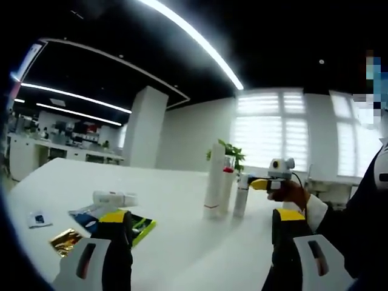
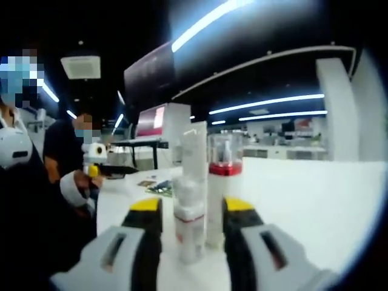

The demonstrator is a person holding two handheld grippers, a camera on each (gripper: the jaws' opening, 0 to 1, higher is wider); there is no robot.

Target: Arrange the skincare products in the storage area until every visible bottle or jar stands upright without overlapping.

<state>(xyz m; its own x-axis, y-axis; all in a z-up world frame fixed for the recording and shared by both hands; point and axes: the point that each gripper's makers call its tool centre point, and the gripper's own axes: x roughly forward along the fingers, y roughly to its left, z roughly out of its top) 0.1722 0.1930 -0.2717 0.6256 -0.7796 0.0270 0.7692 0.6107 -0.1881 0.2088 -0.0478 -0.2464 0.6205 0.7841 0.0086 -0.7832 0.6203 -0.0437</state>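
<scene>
Three products stand upright in a close group on the white table (image 1: 182,254): a tall white tube (image 1: 214,176), a bottle with a red band and clear cap (image 1: 227,185), and a small white bottle (image 1: 241,197). Another white bottle (image 1: 114,197) lies on its side at the left. My left gripper (image 1: 201,216) is open, well short of the group. My right gripper (image 2: 191,206) is open, its jaws flanking the small white bottle (image 2: 189,233) with a gap on each side. Behind it stand the red-banded bottle (image 2: 224,182) and the tube (image 2: 195,151). The right gripper (image 1: 262,183) reaches in beside the group.
Flat packets lie near the lying bottle: a colourful pack (image 1: 100,217), a gold foil sachet (image 1: 65,240) and a small white sachet (image 1: 38,219). A potted plant (image 1: 232,153) stands behind the group. The left gripper (image 2: 94,159), held by a hand, is seen at the left.
</scene>
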